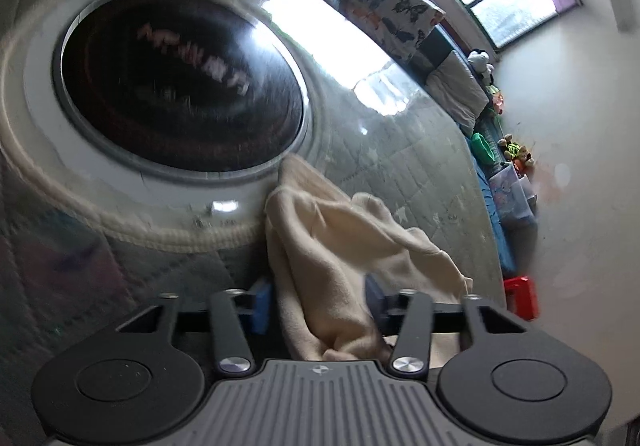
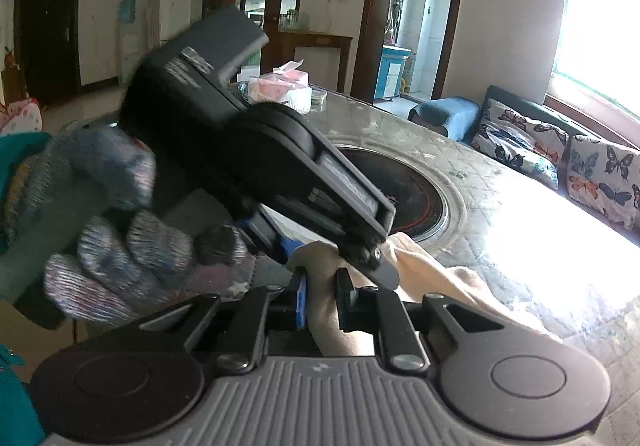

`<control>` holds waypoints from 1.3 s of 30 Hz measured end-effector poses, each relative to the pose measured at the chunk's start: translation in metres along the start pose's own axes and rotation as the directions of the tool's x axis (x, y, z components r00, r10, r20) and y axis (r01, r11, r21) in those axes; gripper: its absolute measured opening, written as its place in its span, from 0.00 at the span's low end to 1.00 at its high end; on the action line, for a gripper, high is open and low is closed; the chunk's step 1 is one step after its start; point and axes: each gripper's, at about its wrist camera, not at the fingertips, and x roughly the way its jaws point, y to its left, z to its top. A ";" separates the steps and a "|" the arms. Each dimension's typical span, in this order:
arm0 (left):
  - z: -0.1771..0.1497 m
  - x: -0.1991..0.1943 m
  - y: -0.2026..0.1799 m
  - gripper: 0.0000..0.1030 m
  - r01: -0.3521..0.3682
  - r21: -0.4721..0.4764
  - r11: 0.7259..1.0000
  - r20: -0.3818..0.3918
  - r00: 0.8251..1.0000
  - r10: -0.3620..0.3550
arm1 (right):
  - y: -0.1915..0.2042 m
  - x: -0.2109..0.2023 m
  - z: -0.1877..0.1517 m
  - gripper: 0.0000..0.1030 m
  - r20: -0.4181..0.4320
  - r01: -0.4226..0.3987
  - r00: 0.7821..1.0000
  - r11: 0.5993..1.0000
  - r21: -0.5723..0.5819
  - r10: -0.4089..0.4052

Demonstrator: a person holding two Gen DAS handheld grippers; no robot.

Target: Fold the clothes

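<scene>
A cream cloth garment lies bunched on the glass-topped round table. In the left wrist view my left gripper has its blue-padded fingers closed around a fold of the cream garment. In the right wrist view my right gripper is shut on another fold of the same garment. The left gripper's black body, held by a gloved hand, sits just above and left of the right gripper, close to it.
A dark round hot plate is set in the table's middle, also seen in the right wrist view. A tissue box stands at the table's far side. Butterfly cushions line a bench by the window. A red stool stands near the wall.
</scene>
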 end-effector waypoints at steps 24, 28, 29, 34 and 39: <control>0.001 0.003 -0.009 0.21 -0.059 0.112 0.992 0.020 0.998 0.057 | -0.168 -0.058 -0.097 0.31 -0.177 0.409 0.912 0.781 0.472 -0.371; 0.003 0.004 -0.012 0.21 -0.081 0.142 0.987 0.027 0.997 0.078 | -0.181 -0.054 -0.115 0.41 -0.177 0.374 0.926 0.746 0.551 -0.334; 0.003 0.005 -0.012 0.21 -0.086 0.147 0.985 0.029 0.996 0.083 | -0.180 -0.053 -0.116 0.44 -0.179 0.385 0.921 0.740 0.552 -0.346; 0.003 0.004 -0.018 0.21 -0.113 0.190 0.975 0.041 0.993 0.107 | -0.179 -0.050 -0.118 0.38 -0.162 0.384 0.918 0.707 0.594 -0.363; 0.001 0.009 -0.037 0.20 -0.116 0.260 0.959 0.054 0.993 0.105 | -0.170 -0.055 -0.114 0.10 -0.116 0.344 0.932 0.731 0.590 -0.345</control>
